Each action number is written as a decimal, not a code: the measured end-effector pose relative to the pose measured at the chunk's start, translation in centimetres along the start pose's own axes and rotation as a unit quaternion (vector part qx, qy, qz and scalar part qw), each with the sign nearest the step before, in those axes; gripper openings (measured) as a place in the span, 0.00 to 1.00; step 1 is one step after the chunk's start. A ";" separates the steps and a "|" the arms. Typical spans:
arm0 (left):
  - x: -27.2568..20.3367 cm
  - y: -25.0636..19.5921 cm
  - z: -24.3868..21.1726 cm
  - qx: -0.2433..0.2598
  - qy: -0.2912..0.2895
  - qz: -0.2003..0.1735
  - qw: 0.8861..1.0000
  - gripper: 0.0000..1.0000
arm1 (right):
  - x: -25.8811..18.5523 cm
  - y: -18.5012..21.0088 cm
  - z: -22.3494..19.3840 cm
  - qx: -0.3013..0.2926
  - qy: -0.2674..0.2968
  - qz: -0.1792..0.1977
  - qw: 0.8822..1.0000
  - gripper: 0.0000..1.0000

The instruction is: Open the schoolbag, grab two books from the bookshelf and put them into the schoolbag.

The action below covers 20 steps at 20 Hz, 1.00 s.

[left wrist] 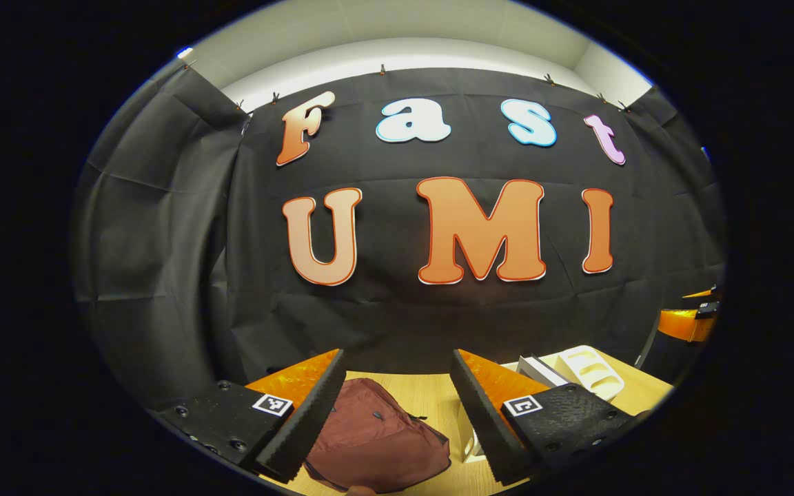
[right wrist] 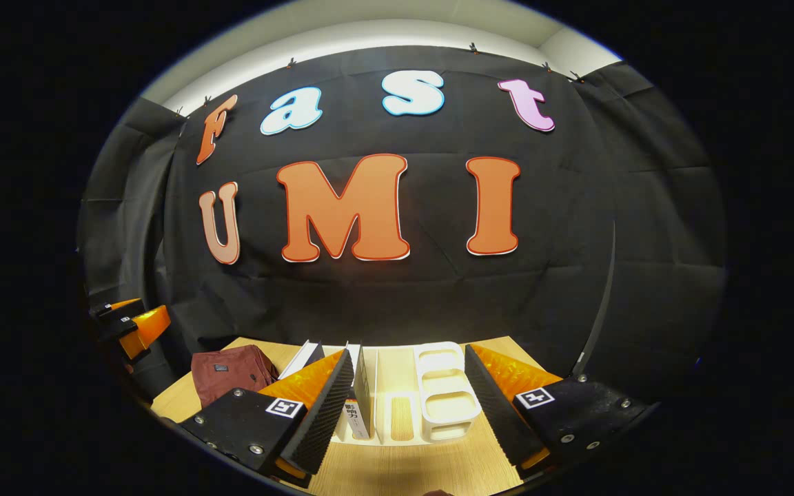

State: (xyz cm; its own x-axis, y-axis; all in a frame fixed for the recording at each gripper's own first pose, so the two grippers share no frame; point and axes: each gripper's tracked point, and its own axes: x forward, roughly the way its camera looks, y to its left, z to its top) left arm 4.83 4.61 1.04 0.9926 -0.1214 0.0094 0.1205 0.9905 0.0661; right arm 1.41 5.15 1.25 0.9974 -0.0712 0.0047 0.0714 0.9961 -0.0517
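Left gripper view: the left gripper (left wrist: pixel 397 406) is held above the near part of a wooden table (left wrist: pixel 424 393), its jaws spread wide with nothing between them. The schoolbag (left wrist: pixel 376 441), a dark red fabric bag, is seen lying on the table between and just beyond the two fingers, nearer the left finger; whether its zip is open cannot be told. To the right of the bag, partly hidden by the right finger, a white bookshelf (left wrist: pixel 586 368) stands on the table, and a book (left wrist: pixel 538 370) with a pale cover is seen leaning at its left side. At the far right edge, part of the right gripper (left wrist: pixel 697 317) is seen, raised well apart from the shelf.

Right gripper view: the right gripper (right wrist: pixel 407 406) is held over the near edge of the table (right wrist: pixel 397 468), its jaws likewise spread wide and empty. The bookshelf (right wrist: pixel 442 393) is seen directly ahead between the fingers, its slotted dividers facing the camera. Two books (right wrist: pixel 359 393) stand in the left compartments of the shelf, one upright with a dark spine, the other tilted to the left. The schoolbag (right wrist: pixel 231 375) is seen on the table to the left of the shelf, near it but not touching. At the far left edge, the left gripper (right wrist: pixel 128 324) is seen above the table's left side.
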 end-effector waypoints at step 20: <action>-1.0 -0.1 -16.8 0.210 0.136 -0.032 0.968 0.95 | -0.1 -1.9 -5.1 0.002 0.073 -0.020 0.997 0.96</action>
State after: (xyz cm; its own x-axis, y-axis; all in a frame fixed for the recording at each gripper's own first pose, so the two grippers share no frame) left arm 4.12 5.70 -15.73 0.9583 -0.1034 -0.2664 0.2203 0.8611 0.4582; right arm 1.20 2.99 -3.69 0.9832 -0.1180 -0.1395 0.1120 0.9924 -0.0503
